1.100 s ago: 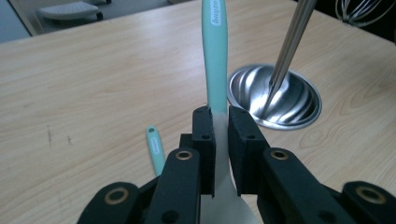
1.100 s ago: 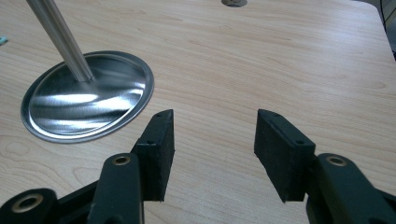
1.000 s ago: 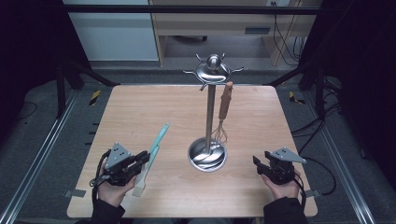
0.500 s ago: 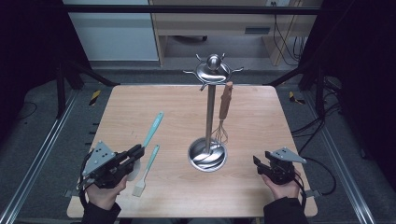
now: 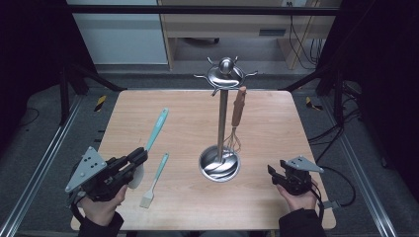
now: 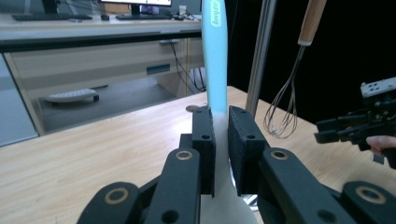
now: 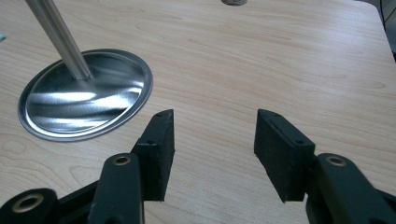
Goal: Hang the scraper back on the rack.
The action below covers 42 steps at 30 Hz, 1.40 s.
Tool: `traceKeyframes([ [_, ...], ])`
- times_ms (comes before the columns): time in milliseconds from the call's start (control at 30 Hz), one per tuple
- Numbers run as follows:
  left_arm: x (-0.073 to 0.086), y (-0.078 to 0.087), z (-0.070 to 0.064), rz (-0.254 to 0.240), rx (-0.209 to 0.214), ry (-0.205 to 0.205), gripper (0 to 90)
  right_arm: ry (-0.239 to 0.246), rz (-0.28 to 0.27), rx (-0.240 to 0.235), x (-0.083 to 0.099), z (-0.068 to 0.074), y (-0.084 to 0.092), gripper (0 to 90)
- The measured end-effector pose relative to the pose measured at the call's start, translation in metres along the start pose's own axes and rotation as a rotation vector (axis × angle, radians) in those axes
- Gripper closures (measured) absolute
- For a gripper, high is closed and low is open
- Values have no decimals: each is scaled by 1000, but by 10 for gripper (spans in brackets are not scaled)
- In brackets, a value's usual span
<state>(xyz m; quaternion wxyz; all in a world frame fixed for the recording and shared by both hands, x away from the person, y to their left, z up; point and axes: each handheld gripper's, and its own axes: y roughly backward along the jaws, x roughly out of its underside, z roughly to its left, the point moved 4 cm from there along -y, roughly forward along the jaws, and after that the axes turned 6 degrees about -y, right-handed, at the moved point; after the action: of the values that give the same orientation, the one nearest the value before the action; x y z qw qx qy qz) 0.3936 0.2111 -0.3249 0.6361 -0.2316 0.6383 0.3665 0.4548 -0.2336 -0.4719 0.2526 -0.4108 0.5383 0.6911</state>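
left claw [image 5: 139, 157]: black body, grey three-cornered top plate, brass-ringed pivots, small screw holes in flat black pads. right claw [image 5: 271, 171]: same build, trailing black cable. both sleeves dark.

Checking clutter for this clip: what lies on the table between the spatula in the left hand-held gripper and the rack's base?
In the high view, a small brush lies between the spatula and the rack's base; the rest is bare table.
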Motion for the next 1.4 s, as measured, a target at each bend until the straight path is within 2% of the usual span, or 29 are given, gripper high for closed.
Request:
traceKeyframes([
  [300, -17, 5, -9, -53, 19, -26, 810, 0, 0, 4, 0, 0, -1, 481],
  [467, -26, 2, -14, -80, 31, -34, 810, 2, -3, 4, -1, 0, -1, 481],
  [767, -37, -11, -28, -93, 61, -58, 810, -1, -3, 5, -1, -1, -1, 481],
  [1200, -54, -24, -42, -123, 95, -68, 810, -9, 5, -1, -1, 0, -1, 481],
  [1400, -58, -30, -49, -119, 105, -82, 810, -3, 3, 3, -1, -1, -1, 481],
])
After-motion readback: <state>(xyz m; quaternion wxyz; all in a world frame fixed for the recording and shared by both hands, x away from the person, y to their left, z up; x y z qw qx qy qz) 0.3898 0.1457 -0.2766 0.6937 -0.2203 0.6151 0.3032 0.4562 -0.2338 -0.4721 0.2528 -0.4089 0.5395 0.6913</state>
